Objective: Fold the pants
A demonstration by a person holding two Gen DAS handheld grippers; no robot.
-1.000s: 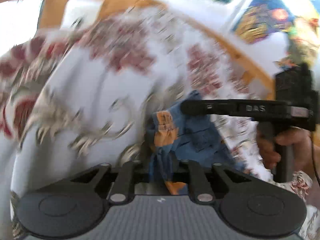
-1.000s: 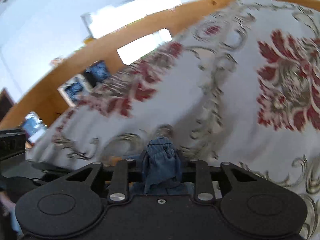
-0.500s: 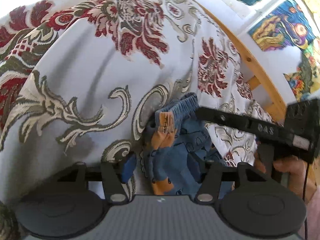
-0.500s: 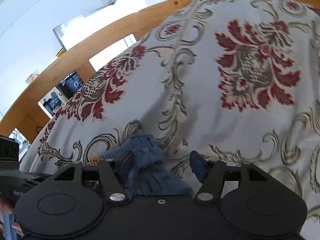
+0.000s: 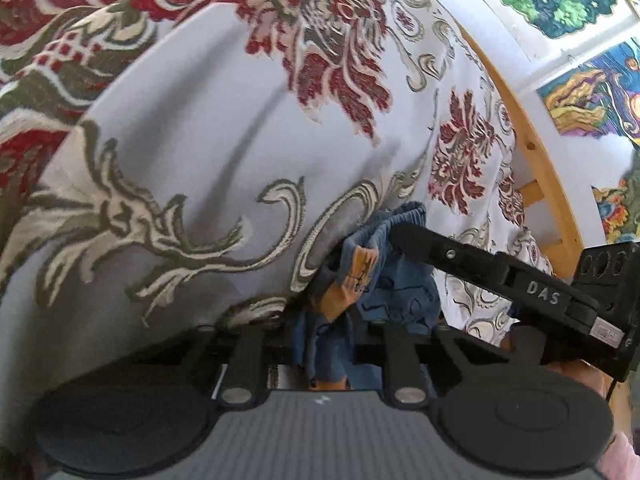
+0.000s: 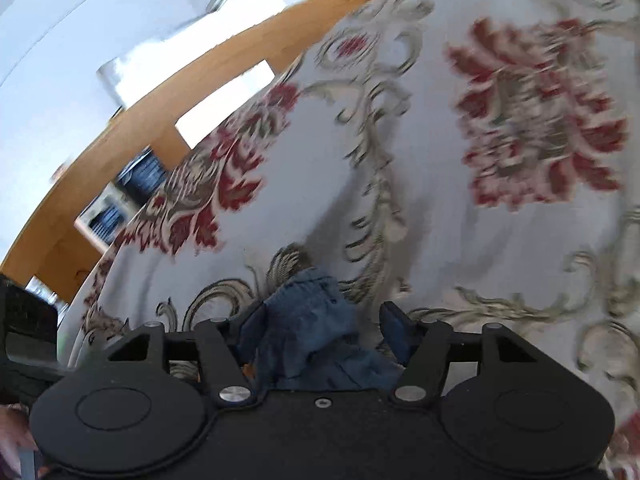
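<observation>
Small blue pants (image 5: 400,288) with an orange lining lie bunched on the patterned bedspread (image 5: 208,152). My left gripper (image 5: 324,336) is closing, and a fold of the blue cloth is pinched between its narrow jaws. The right gripper's black finger (image 5: 440,252) reaches in from the right and rests by the gathered waistband. In the right wrist view, my right gripper (image 6: 326,328) is opening: the waistband bunch (image 6: 308,312) sits between its blue pads, and the right pad stands clear of the cloth.
The bedspread (image 6: 440,184) is pale with red flowers and olive scrolls. A wooden bed rail (image 5: 532,160) curves along its far edge, with coloured drawings (image 5: 580,92) on the wall behind. A hand (image 5: 568,372) holds the right gripper's handle.
The left jaws opened half a second ago and are narrow on the cloth again. The right jaws, shut on the waistband a second ago, have spread apart. The right view has rolled.
</observation>
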